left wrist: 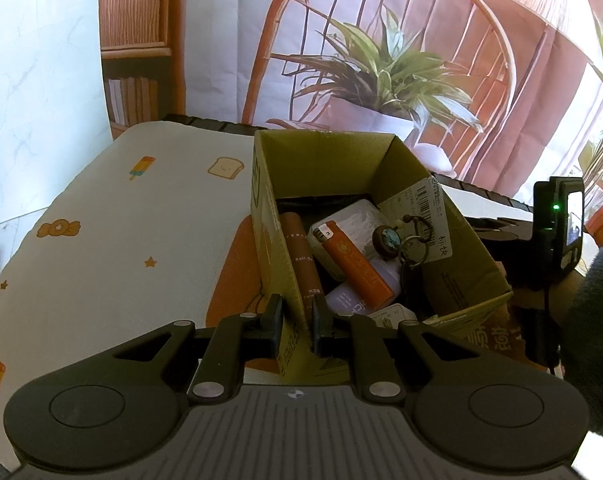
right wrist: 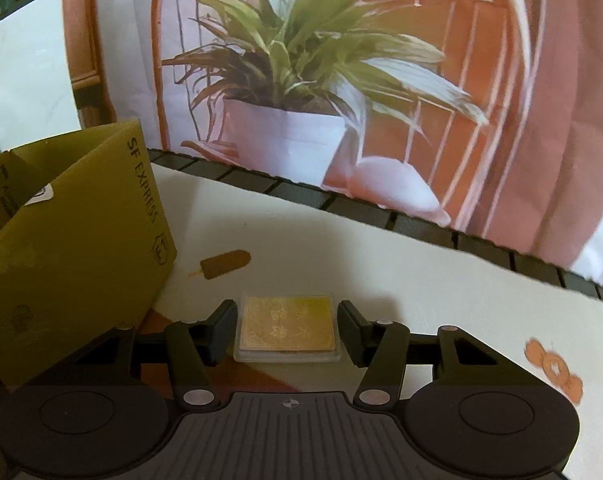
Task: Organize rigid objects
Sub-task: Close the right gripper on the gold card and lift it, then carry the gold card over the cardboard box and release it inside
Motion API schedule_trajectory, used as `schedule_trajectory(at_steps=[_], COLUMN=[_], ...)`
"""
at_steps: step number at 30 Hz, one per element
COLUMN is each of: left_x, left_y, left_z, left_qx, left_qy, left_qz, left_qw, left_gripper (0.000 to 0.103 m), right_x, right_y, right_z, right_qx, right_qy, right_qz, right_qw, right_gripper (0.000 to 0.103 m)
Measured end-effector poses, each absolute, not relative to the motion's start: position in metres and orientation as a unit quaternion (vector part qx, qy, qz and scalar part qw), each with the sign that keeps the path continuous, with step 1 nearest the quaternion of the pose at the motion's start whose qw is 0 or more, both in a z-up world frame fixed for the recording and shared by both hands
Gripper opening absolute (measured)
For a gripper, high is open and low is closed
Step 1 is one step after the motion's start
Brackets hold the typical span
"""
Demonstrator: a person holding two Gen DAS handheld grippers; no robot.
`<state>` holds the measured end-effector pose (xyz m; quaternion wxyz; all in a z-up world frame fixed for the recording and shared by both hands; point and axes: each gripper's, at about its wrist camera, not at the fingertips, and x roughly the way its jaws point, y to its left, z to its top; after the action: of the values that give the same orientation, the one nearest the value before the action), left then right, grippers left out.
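A cardboard box point(left wrist: 285, 200) stands on the patterned tablecloth and holds an orange lighter point(left wrist: 357, 264), a brown tube point(left wrist: 303, 260), a keyring point(left wrist: 397, 240) and several small packs. My left gripper point(left wrist: 297, 320) is shut on the box's near left wall corner. In the right wrist view the same box point(right wrist: 73, 248) is at the left. A gold card in a clear case point(right wrist: 287, 328) lies flat on the cloth between the fingers of my right gripper point(right wrist: 287, 330), which is open around it with small gaps on both sides.
The white tablecloth point(left wrist: 121, 240) has printed popsicles, toast and stars. A black slatted table edge point(right wrist: 381, 208) runs behind it. A printed backdrop of a chair and potted plant point(right wrist: 293, 80) hangs behind. The other gripper's body point(left wrist: 557, 224) is right of the box.
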<state>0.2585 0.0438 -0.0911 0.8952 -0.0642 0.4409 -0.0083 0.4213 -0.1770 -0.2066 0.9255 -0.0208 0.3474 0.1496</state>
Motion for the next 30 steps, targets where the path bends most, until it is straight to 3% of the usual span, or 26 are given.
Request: schedule_trajectory(at_steps=[10,19,30], left_x=[0.259,0.261,0.263], left_y=[0.043,0.042,0.047], left_z=[-0.093,-0.093,-0.096], left_qx=[-0.066,-0.063,-0.076], left_qy=[0.441,0.443,0.449], left_qz=[-0.009,-0.007,-0.01], left_qw=[0.895,0.894,0.89], left_gripper=[0.015,0.016,0.019], right_x=[0.366,0.317,0.32], right_y=[-0.194,-0.178,-0.112], right_z=[-0.188,-0.113,-0.111], right_qx=[0.056,0.067,0.024], right_qy=[0.329,0.241,0.289], right_qz=[0.142,0.222,0.303], right_qw=[0.932,0.943,0.908], right_gripper=[0.051,0.051,0.051])
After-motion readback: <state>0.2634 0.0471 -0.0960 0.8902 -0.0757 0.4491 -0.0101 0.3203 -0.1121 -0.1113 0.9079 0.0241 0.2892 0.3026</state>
